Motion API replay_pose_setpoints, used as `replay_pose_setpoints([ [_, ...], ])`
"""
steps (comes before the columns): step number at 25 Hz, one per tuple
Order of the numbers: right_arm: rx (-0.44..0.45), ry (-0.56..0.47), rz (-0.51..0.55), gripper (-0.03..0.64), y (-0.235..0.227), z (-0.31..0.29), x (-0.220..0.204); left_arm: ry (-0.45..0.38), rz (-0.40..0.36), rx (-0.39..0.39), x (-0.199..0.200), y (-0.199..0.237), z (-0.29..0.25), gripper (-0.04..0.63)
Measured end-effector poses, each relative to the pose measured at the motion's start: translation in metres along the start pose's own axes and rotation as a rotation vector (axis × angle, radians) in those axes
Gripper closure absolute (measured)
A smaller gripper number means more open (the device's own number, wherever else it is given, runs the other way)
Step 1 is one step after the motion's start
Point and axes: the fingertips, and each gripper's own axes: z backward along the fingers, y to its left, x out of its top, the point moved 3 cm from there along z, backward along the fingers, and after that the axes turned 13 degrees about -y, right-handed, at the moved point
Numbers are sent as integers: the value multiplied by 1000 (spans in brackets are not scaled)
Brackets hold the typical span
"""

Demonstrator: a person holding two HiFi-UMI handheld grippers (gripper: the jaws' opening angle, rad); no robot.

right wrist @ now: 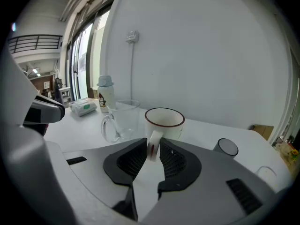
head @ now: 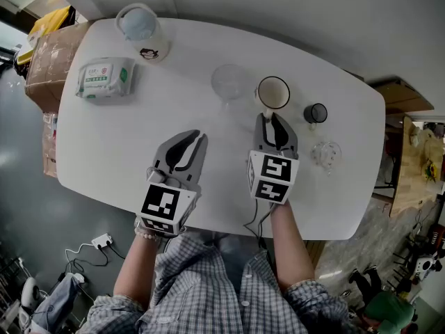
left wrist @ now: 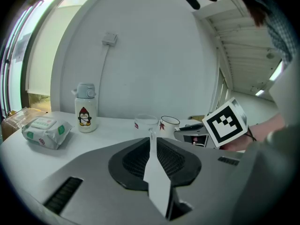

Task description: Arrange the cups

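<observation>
A white mug with a dark red rim [head: 273, 92] [right wrist: 164, 121] stands on the white table [head: 111, 152]. My right gripper [head: 272, 119] [right wrist: 153, 149] reaches it from the near side, its jaws shut on the mug's handle. Just left of the mug is a clear glass mug [head: 228, 82] [right wrist: 123, 118]. To the right stand a small dark cup [head: 316, 113] [right wrist: 227, 147] and a clear glass [head: 326, 155]. My left gripper [head: 197, 138] [left wrist: 151, 135] hovers over bare table nearer me, shut with nothing in it. Both mugs [left wrist: 168, 124] show ahead in its view.
A white bottle with a penguin print [head: 142, 33] [left wrist: 85, 108] and a pack of wipes [head: 106, 77] [left wrist: 44, 131] sit at the far left. A cardboard box [head: 49, 65] stands off the table's left edge. A wall runs behind the table.
</observation>
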Motion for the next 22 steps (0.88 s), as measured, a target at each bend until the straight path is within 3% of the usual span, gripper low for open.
replay_pose_setpoints([
  [16,133,-25,-73,523,17,2,2,4,1,-20,-2,-3,-6,544],
  [22,157,-16,-15,523,19,3,1,6,0,-21,-3,-5,-9,545],
])
